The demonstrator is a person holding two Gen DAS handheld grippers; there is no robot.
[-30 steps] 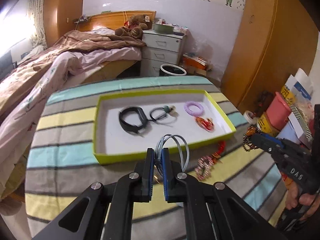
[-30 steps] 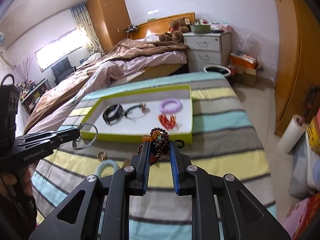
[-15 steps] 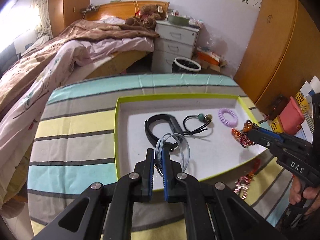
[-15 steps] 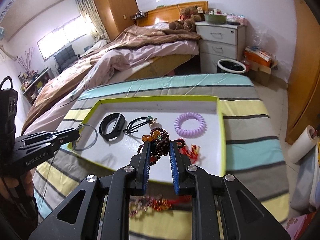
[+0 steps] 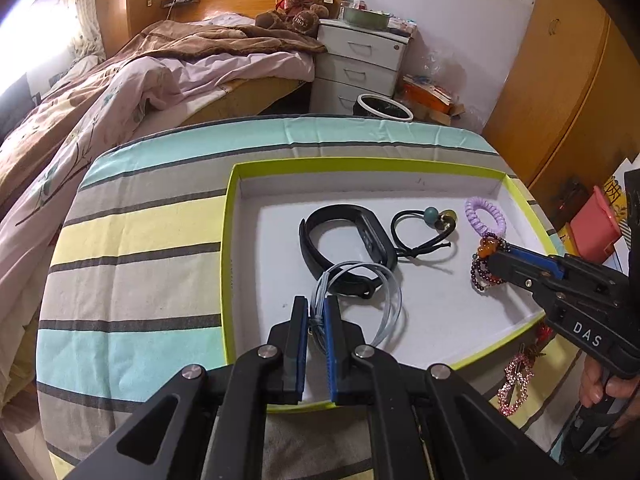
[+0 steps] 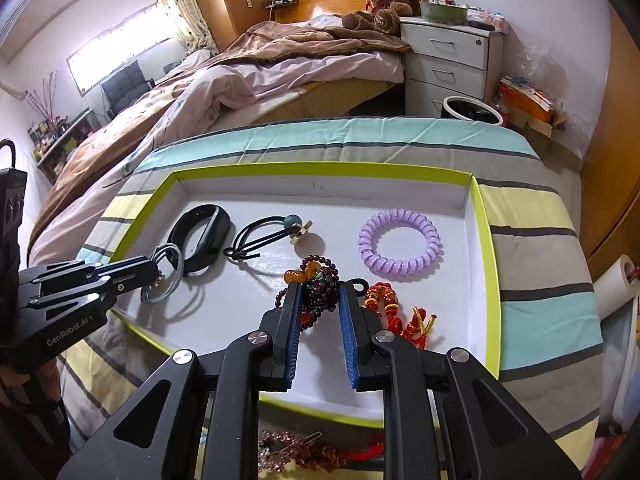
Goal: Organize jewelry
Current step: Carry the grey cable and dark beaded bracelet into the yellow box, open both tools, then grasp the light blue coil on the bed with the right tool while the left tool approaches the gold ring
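Note:
A white tray with a lime rim (image 5: 230, 264) (image 6: 486, 248) lies on the striped table. My left gripper (image 5: 316, 312) is shut on a grey wire-loop bracelet (image 5: 384, 292) (image 6: 168, 276), held over the tray's near left part. My right gripper (image 6: 320, 292) (image 5: 494, 258) is shut on a dark red bead bracelet with amber beads (image 6: 316, 280) (image 5: 482, 264), held over the tray's middle. In the tray lie a black wristband (image 5: 348, 240) (image 6: 202, 236), a black cord with beads (image 5: 424, 232) (image 6: 264, 240), a purple coil band (image 5: 486, 216) (image 6: 400, 242) and a red-gold trinket (image 6: 396, 312).
A pink beaded piece (image 5: 514, 380) (image 6: 288, 448) lies on the striped cloth outside the tray's near edge. A bed (image 5: 120, 80), a white drawer chest (image 5: 360, 64), a bin (image 5: 384, 108) and wooden wardrobes (image 5: 560, 80) stand beyond the table.
Both grippers have moved forward over the tray with their bracelets. The grey loop bracelet now hangs over the black wristband; the bead bracelet sits lower, near the purple coil.

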